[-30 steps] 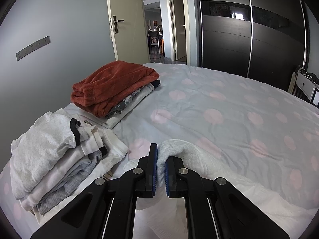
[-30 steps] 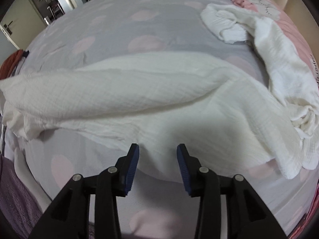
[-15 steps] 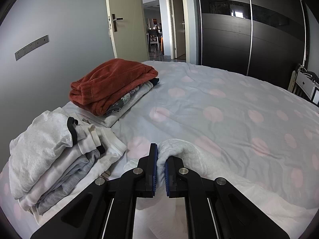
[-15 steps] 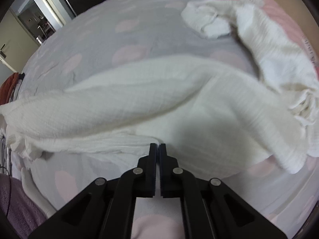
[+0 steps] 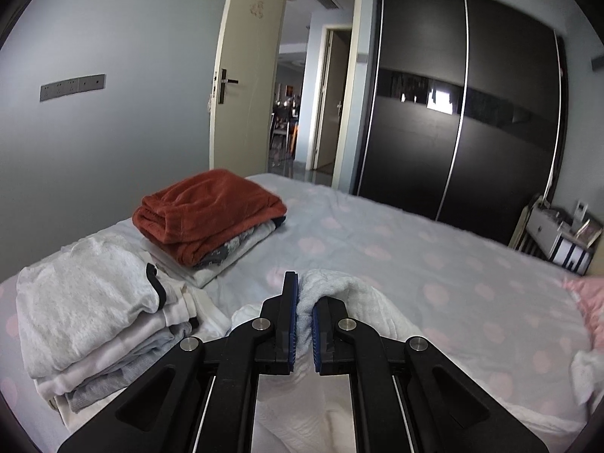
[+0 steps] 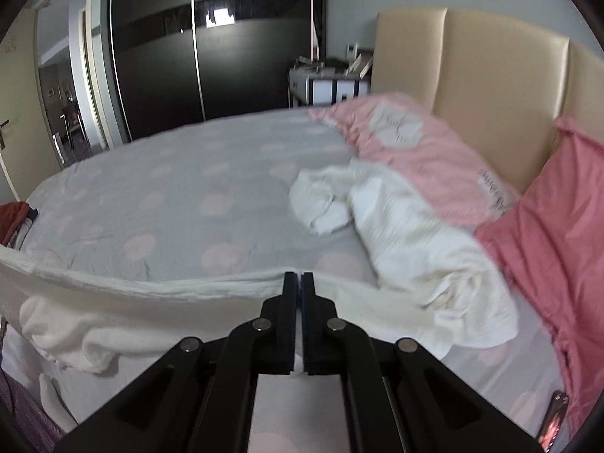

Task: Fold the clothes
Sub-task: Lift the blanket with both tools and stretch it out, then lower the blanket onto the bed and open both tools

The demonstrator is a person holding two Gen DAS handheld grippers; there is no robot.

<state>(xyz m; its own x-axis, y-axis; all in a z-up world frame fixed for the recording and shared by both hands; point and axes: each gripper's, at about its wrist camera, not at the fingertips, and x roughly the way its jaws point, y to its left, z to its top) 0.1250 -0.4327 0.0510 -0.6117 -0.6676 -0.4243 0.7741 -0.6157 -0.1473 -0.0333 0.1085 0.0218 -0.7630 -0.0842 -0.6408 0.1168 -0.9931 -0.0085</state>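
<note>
We've got the white muslin cloth (image 6: 158, 290) pinched in both: left gripper (image 5: 305, 294) and right gripper (image 6: 301, 287) clamped tight; pink pillowcase (image 6: 434, 158) lettering blurred, unreadable.

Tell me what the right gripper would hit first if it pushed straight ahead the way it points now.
The right gripper is shut on the white cloth, so that is already in its way. Past its edge, the line probably meets the grey dotted bedsheet; depth is uncertain.

Soft daylight, heavy fisheye warp

Corners go black – the wardrobe (image 5: 464, 120) catches window glare, and the pink pillows (image 6: 434, 154) smear with motion blur.
</note>
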